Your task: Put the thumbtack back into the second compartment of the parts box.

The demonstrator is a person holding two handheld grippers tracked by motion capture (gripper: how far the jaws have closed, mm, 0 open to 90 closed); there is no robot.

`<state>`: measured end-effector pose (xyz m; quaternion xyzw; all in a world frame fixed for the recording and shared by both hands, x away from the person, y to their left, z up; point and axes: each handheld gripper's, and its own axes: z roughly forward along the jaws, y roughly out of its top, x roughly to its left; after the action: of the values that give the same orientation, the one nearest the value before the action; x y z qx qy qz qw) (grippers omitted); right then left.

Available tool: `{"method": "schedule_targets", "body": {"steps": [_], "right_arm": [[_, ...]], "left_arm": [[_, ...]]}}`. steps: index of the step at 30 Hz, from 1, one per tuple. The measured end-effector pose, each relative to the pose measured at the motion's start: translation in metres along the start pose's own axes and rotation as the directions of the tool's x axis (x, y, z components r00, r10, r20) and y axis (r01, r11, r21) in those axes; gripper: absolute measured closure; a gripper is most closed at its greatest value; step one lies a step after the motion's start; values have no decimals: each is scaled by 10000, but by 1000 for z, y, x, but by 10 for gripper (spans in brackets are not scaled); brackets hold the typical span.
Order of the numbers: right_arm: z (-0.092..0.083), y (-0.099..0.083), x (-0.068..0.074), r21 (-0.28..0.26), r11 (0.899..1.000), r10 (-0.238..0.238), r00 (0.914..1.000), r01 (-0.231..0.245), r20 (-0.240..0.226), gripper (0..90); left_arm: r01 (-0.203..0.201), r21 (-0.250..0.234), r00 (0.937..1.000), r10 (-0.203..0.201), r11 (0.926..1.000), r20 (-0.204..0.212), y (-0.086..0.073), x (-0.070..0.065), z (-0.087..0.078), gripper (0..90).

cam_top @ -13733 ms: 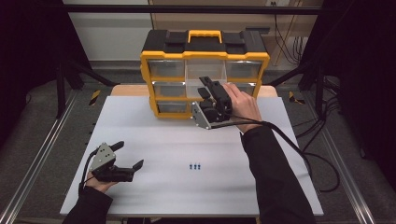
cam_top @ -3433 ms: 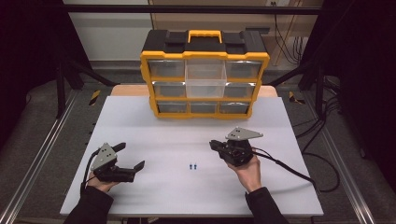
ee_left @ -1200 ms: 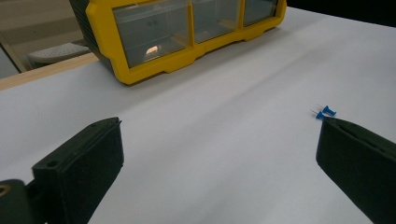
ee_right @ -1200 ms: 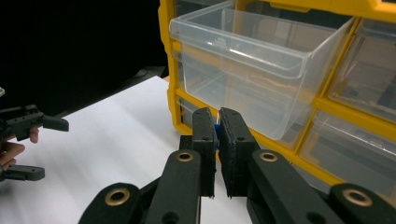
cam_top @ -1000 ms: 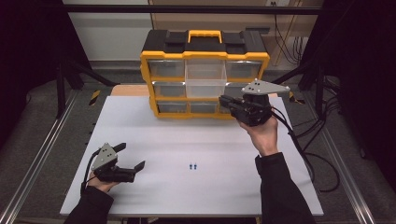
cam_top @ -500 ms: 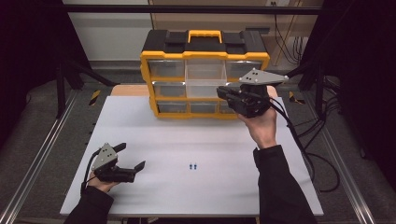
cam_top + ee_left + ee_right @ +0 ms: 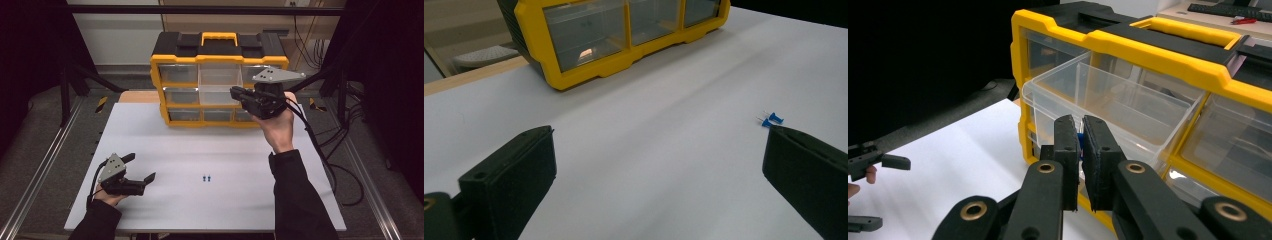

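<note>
While right tool (image 7: 1079, 145) pinches blue pushpin (image 7: 1079, 139) | beside open drawer (image 7: 1108, 100) rim | left tool (image 7: 134, 175) agape, empty.

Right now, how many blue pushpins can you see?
3. Two pins lie side by side on the table. A third sits pinched in the right gripper at the open drawer. Closed drawers may hide more.
</note>
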<state>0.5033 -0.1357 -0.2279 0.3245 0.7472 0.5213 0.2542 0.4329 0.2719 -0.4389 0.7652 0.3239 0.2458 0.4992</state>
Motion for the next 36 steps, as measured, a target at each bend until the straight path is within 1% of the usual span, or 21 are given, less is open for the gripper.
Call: {"method": "schedule_targets", "body": {"steps": [5,7,9,12,18,24,28,30,36], "right_arm": [[3,5,-2,22,10000,20,10000,-21,85,855],[5,8,-4,28,10000,52,9998,-52,216,855],[5,9,-5,62,10000,-1,9998,-1,205,855],[7,13,-7,38,10000,-10,9993,9,363,855],[10,18,-10,3,10000,-28,9991,28,426,855],[15,23,-13,49,10000,2,9982,-4,597,854],[19,25,-16,98,9999,-49,9977,42,670,854],[23,26,-18,107,9999,65,9973,-73,728,854],[31,27,-21,223,9997,47,9963,-66,853,853]], "left_arm": [[10,-9,10000,-10,10000,-18,0,0,0,5],[2,-17,10000,-2,10000,-13,0,0,0,5],[-2,-16,10000,2,10000,-11,0,0,0,5],[1,-3,10000,-1,10000,-11,0,0,0,5],[-3,-7,10000,3,10000,-6,0,0,0,5],[4,-33,10000,-4,10000,8,0,0,-1,5],[1,-28,10000,-1,10000,-1,0,0,-1,5],[11,-45,10000,-11,10000,9,1,0,-1,5],[21,-63,10000,-21,10000,1,1,0,-1,5]]}}
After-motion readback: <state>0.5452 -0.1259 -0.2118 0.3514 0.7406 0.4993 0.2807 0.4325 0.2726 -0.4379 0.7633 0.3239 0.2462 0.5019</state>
